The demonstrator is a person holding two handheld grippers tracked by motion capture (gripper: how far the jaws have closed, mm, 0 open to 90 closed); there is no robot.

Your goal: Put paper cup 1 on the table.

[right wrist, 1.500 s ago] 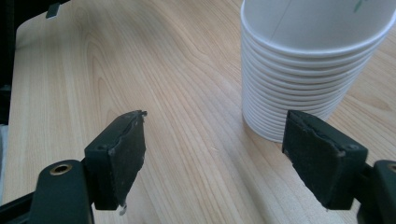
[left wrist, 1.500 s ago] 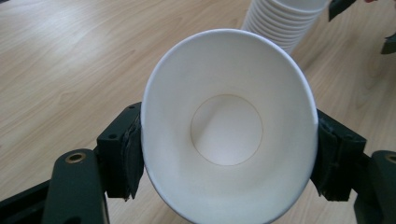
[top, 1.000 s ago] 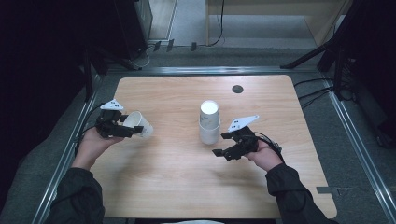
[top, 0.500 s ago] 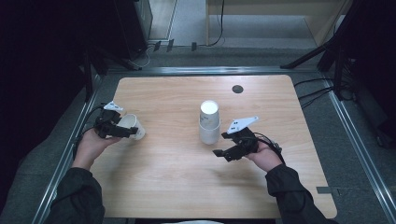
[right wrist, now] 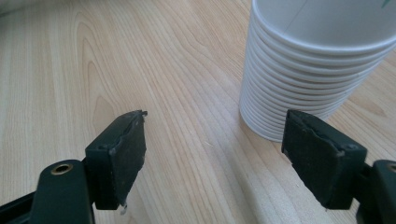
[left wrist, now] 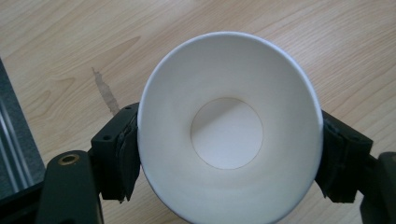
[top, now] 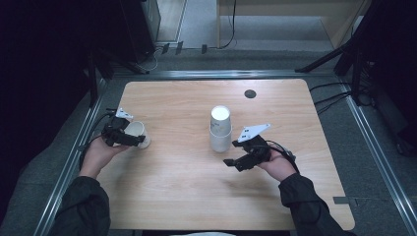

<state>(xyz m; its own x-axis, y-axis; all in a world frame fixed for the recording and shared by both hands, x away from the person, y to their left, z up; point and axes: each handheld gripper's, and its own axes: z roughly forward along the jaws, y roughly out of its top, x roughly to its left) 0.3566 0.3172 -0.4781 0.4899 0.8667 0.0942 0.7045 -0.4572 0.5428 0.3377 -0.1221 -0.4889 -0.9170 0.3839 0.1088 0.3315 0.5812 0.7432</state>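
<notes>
The left tongs (top: 132, 139), at 9 o'clock, have just been opening, pads beside a paper cup (left wrist: 229, 130). The right tongs (top: 231, 163), near 4 o'clock, gape empty.

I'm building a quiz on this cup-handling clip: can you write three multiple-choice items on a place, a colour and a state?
1. Where is the stack of cups?
A. near the table's middle
B. at its left edge
C. on the floor

2. What colour is the single cup?
A. red
B. white
C. blue

3. What is between the right tool's jaws?
A. a cup
B. the stack
C. nothing

Answers:
1 A, the high view shows it central on the table.
2 B, white inside and out.
3 C, bare wood shows between its pads.
</notes>
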